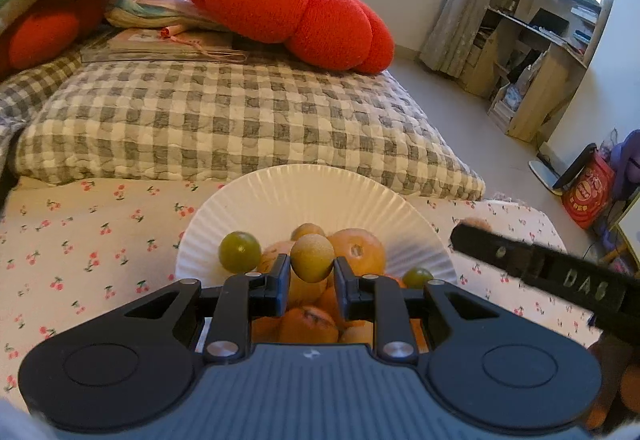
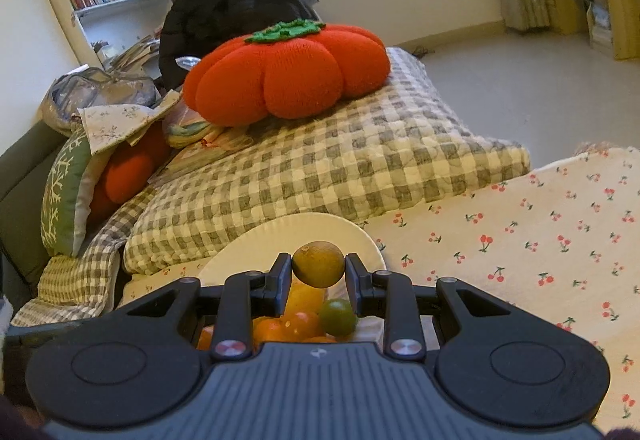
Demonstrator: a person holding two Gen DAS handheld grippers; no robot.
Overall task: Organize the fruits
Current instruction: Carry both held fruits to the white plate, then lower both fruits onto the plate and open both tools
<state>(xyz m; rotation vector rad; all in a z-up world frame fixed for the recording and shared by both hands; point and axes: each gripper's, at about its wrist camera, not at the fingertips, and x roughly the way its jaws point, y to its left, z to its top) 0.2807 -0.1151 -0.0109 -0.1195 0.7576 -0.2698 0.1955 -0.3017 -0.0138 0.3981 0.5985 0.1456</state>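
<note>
A small yellow-green fruit is pinched between the narrowed jaws of the left gripper, raised above the heap of fruit on the paper plate. A second, slightly larger olive-brown fruit is clamped the same way in the right gripper, just over the near edge of the same plate. Part of the right gripper is seen as a black bar at the right of the left wrist view.

The step in hand is judged to be the carrying of both fruits to the plate. It would be done well if each fruit were lowered into a hollow of the pile before the jaws are let go, since a round fruit dropped on a rounded heap is likely to roll off. The two tools should be kept apart over the plate so that they are not knocked together.

The held fruits are round, with a dull, faintly rough skin. Below them, smooth oranges with a dimpled navel and glossy green fruits are piled. The plate is thin, white and fluted at the rim, and may flex on the soft bedding. It is set on a cherry-print sheet, beside a quilted checked pillow, on which a knitted red tomato-shaped cushion with a green top is lying.
</note>
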